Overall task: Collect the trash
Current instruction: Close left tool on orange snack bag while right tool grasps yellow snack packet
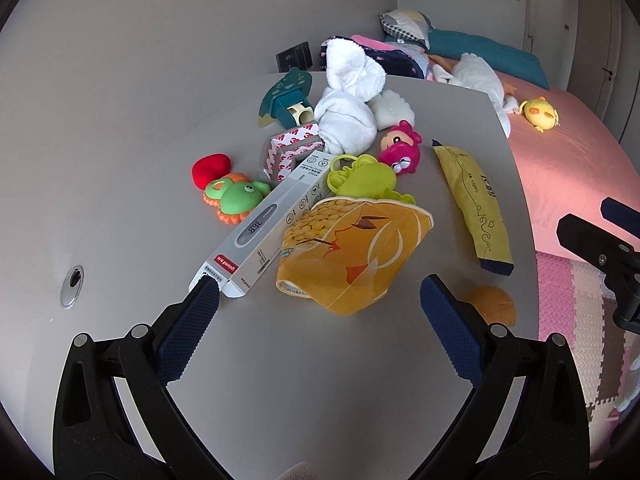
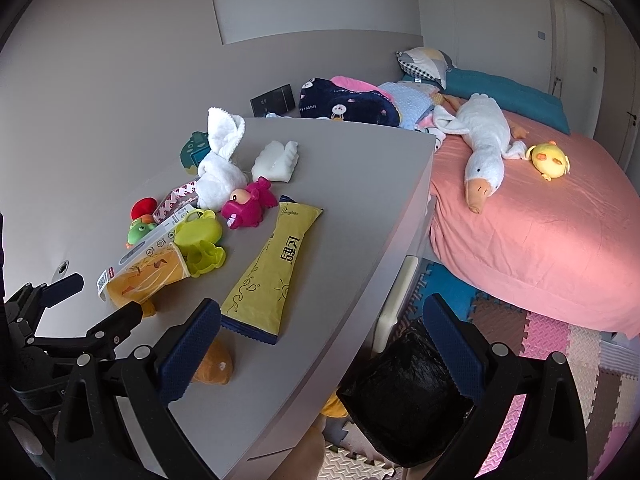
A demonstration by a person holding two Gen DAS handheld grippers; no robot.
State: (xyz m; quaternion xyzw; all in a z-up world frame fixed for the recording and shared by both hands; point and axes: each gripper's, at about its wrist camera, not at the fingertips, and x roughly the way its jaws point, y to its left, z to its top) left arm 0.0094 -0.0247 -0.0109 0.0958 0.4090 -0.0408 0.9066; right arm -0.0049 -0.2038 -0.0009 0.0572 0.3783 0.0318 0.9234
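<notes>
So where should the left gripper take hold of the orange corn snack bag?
Probably the orange corn snack bag by its near, puffed lower corner, coming straight ahead with the open left gripper. That corner points at the jaws, clear of the thermometer box.

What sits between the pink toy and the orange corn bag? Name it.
The lime-green plastic toy lies between the pink toy and the orange corn bag, clearest in the left wrist view.

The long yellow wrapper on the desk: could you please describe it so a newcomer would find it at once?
On the grey desk beside the pink bed, look near the bed-side edge. The long yellow wrapper lies flat, apart from the toy pile, with black characters and a dark blue serrated end; the orange snack bag nearby is squat and puffed.
</notes>
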